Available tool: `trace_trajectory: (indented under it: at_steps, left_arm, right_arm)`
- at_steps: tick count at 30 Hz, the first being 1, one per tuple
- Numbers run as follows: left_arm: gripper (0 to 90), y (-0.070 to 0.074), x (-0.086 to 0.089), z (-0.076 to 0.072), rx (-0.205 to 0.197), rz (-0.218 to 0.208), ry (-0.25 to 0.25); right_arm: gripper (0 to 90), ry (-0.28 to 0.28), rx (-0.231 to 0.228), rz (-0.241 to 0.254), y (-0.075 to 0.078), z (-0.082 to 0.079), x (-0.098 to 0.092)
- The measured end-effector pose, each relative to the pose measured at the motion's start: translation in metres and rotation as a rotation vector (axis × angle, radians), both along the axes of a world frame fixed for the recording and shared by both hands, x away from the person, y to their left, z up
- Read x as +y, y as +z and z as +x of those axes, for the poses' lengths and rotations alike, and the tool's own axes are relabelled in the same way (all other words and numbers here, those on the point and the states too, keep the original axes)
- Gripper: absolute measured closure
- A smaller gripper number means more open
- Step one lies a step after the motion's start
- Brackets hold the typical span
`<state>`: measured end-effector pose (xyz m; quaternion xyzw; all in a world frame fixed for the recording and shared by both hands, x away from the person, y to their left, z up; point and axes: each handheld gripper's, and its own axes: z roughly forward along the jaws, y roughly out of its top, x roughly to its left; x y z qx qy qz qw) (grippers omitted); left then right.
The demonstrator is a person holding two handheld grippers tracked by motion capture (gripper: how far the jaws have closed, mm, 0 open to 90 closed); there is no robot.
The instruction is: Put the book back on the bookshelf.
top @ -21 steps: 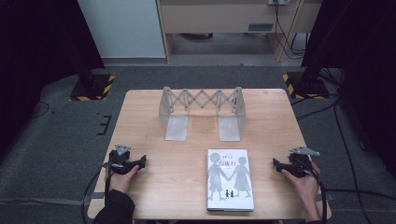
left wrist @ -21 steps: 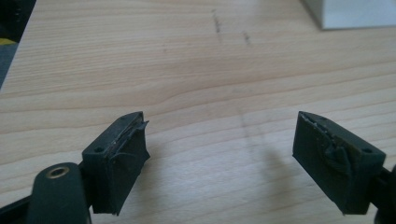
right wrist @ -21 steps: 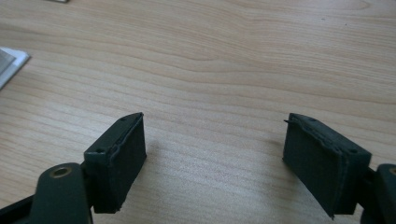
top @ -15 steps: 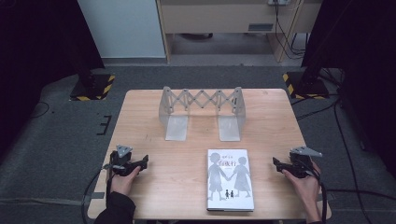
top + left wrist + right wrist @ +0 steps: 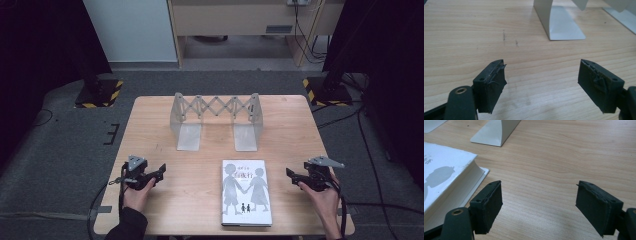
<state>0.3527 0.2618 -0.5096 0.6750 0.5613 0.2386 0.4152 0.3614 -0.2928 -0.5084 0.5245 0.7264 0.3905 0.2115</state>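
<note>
From above, a white book (image 5: 246,192) lies flat at the table's (image 5: 150,125) near edge, between the left gripper (image 5: 161,170) and the right gripper (image 5: 290,175), touching neither. Both grippers rest with jaws spread, nothing between them. The right gripper view catches the book's (image 5: 446,176) thick page edge and overhanging cover (hidden from above); its grey silhouettes of figures holding hands read fully only overhead. Beyond stands an expanding metal book rack (image 5: 215,120).
</note>
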Motion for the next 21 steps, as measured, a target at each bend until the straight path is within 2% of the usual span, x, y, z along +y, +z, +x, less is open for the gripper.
trace_trajectory:
  at_steps: [6, 7, 9, 10, 11, 21]
  left_arm:
    - [22.0, 0.005, -0.012, -0.005, -0.023, -0.017, -0.047]
    - [22.0, 0.006, -0.014, -0.006, -0.029, -0.017, -0.053]
    - [22.0, 0.009, -0.019, -0.008, -0.043, -0.022, -0.069]
    - [22.0, 0.011, -0.023, -0.009, -0.060, -0.018, -0.081]
    - [22.0, 0.011, -0.023, -0.009, -0.060, -0.018, -0.081]
    - [21.9, 0.018, -0.041, -0.015, -0.080, -0.040, -0.146]
  right_arm:
    - [24.5, 0.017, -0.015, 0.026, 0.005, -0.004, 0.005]
    - [26.2, 0.030, -0.039, 0.033, 0.008, -0.006, 0.008]
    - [26.5, 0.030, -0.053, 0.042, 0.009, -0.007, 0.011]
    - [27.7, 0.041, -0.084, 0.051, 0.010, -0.009, 0.014]
    - [28.3, 0.047, -0.094, 0.055, 0.011, -0.010, 0.016]
    - [31.4, 0.099, -0.103, 0.072, 0.020, -0.016, 0.032]
